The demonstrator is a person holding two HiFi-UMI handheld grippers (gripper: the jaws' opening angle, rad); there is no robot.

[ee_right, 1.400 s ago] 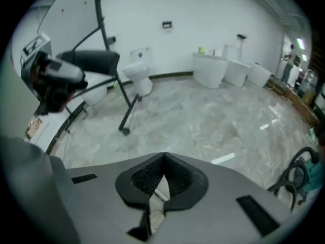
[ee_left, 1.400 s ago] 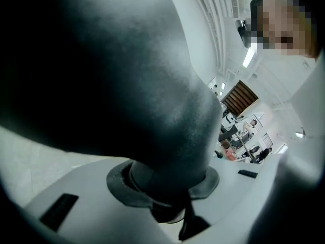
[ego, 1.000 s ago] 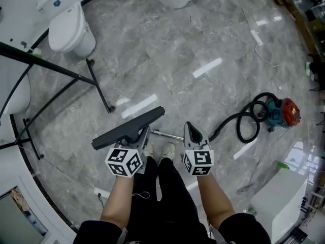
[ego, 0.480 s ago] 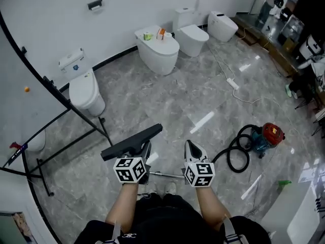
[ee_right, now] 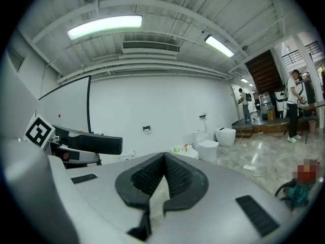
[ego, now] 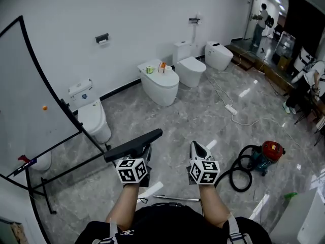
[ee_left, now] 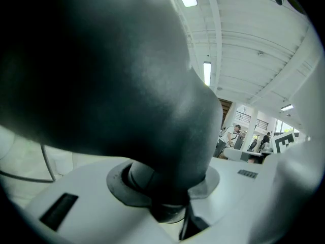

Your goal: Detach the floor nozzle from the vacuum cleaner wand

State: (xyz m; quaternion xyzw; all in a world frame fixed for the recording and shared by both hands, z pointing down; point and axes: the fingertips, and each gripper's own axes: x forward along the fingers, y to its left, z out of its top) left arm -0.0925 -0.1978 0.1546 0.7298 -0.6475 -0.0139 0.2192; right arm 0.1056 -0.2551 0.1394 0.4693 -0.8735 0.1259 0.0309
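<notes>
- I'm standing up: both hands are coming up off the floor (ego: 193, 111), so the head view is now taking in the toilets (ego: 160, 85) along the wall, not just tiles.
- The vacuum body (ego: 268, 152) and its hose (ego: 237, 171) are staying put on the floor to my right, well apart from the nozzle.
- The floor nozzle (ego: 133, 145) is riding up with my left tongs (ego: 142, 157), clear of the floor and no longer on the wand. I'm judging the detach step done.
- The wand (ego: 175, 198) is lying flat on the tiles by my feet, below both tongs, with nothing gripping it.
- The left tongs are clamping the nozzle's neck, jaws standing about half apart around it.
- The right tongs (ee_right: 163, 179) are sitting closed, pads together, carrying nothing, near the nozzle's right end.
- I'm guessing what's left is just parking the nozzle. The risk is it swinging in a single grip at the neck.
- I'm not reading any brand or label on the nozzle, vacuum or wand. The only marks are the square black-and-white markers on the cubes (ego: 133, 171).
</notes>
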